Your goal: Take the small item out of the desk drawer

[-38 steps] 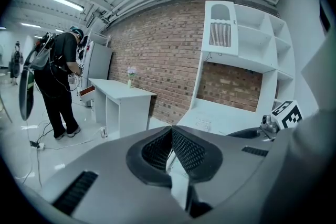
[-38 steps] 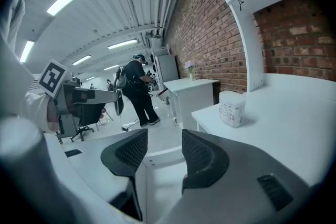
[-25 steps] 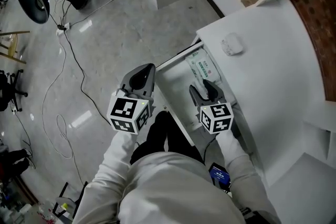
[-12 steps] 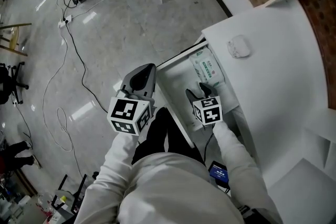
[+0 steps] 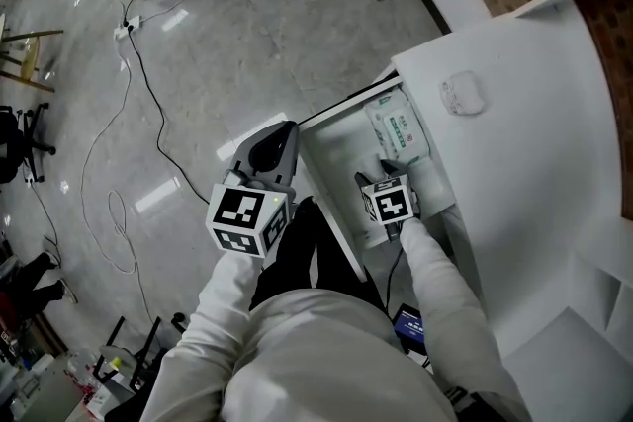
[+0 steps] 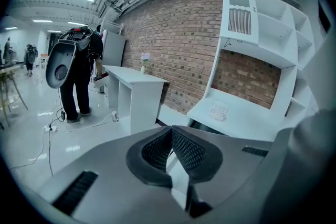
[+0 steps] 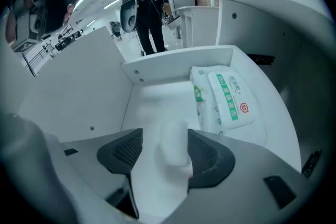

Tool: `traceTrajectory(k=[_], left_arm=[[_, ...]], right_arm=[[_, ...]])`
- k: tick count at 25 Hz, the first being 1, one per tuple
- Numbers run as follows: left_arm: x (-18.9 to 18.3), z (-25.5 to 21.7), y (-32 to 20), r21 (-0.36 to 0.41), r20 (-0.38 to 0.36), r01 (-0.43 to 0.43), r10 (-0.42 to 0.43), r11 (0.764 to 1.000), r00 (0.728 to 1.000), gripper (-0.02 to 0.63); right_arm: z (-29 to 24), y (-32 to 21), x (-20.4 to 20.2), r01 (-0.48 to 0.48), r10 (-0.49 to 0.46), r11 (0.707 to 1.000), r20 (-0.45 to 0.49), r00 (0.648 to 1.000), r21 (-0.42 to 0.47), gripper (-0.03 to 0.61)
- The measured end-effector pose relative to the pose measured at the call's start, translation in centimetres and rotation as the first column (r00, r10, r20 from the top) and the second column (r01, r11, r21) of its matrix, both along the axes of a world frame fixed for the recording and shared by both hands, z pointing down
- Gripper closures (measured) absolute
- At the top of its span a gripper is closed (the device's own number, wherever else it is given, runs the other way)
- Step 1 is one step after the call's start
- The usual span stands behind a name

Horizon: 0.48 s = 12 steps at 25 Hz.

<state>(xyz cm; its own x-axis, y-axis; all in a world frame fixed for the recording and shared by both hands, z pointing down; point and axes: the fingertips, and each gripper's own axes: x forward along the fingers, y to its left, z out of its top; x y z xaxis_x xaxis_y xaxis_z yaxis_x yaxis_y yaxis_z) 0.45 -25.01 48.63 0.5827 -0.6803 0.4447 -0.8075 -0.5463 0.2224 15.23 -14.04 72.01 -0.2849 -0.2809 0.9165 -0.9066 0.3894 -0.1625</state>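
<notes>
Now reaching in: our right gripper (image 5: pixel 379 175), jaws just spread wide, straddles the small white rounded item (image 7: pixel 172 144) in the pulled-out white desk drawer (image 7: pixel 178 63). Next we should close on it, then lift. Meanwhile our left gripper (image 6: pixel 170 139) is closed, outside.

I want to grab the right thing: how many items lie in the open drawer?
2. A green-labelled pack lies toward the drawer's far end; a small white item sits nearer, between the right gripper's jaws, which have just been opening. Others may hide under the gripper.
</notes>
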Motion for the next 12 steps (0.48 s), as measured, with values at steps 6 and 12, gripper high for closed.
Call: traceTrajectory(k=[6,12], left_arm=[[-0.2,0.4,-0.1,-0.013,0.002,0.011,-0.011,1.0,1.0,0.595],[-1.1,1.0,-0.2,-0.026,0.007,0.054,-0.053,0.998,0.999,0.595]], right_arm=[[2.2,0.6,0.3,0.019,-0.022,0.998,-0.044,0.999,-0.059,0.287],[2.9,0.6,-0.3,0.016,-0.022,0.995,-0.054,0.998,-0.103,0.29]])
